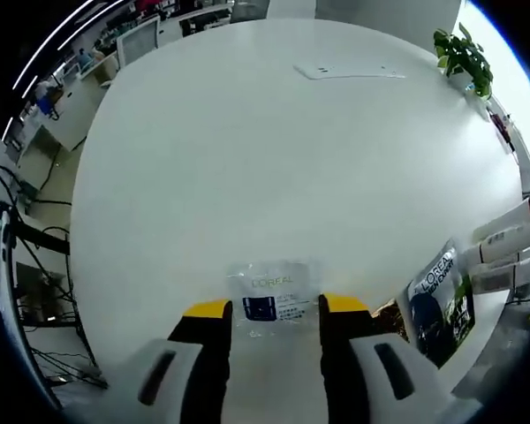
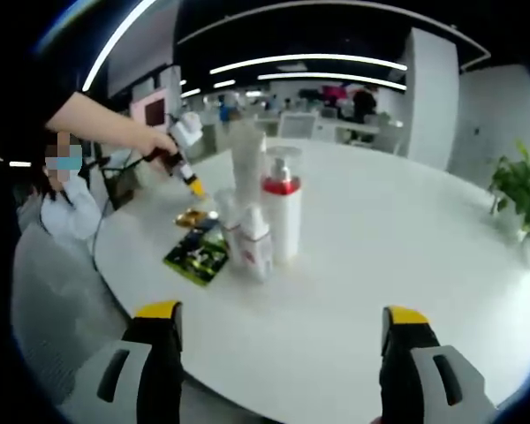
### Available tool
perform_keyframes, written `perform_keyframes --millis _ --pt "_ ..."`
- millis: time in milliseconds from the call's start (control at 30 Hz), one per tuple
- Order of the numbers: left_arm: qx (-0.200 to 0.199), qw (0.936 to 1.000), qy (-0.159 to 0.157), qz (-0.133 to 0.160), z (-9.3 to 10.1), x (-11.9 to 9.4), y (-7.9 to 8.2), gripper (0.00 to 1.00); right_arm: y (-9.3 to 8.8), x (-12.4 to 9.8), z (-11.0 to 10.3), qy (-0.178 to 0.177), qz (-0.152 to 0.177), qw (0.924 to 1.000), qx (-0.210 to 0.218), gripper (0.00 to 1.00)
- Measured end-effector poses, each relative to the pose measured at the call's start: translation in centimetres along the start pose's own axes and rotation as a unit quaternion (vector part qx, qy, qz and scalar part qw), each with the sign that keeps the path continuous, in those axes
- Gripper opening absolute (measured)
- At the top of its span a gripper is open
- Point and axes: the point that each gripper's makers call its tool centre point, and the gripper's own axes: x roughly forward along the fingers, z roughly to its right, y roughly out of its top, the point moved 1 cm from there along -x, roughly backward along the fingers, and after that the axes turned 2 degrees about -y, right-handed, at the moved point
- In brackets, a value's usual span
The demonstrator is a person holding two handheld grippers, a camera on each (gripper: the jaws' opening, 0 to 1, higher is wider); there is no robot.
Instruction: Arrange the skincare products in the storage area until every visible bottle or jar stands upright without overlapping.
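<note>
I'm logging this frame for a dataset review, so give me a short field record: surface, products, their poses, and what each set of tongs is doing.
surface: round white table
left tongs: jaws apart, on either side of a clear L'Oreal sachet lying flat
right tongs: open wide, holding nothing, facing the product cluster
upright: white bottle with red collar; tall white tube; small white-and-red bottles
lying flat: dark blue-green L'Oreal packet; gold sachet
background: potted green plant
</note>
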Motion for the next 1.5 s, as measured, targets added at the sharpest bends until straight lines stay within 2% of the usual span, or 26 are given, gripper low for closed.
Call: perform_keyframes --millis 700,1000,1500 --pt "-0.02 0.9998 -0.003 0.006 1.2 -3.5 -1.6 0.43 0.3 -0.2 -0.2 0.002 0.009 0.9999 -0.014 0.96" --pt "-0.022 0.9997 -0.009 -0.002 2.5 -4.5 -2.7 0.43 0.5 -0.2 -0.2 0.002 0.013 0.9997 -0.022 0.96" --pt "-0.039 0.9992 -0.004 -0.008 2.2 -5.5 -3.8 0.43 0.7 -0.4 -0.4 0.004 0.019 0.9993 -0.033 0.95"
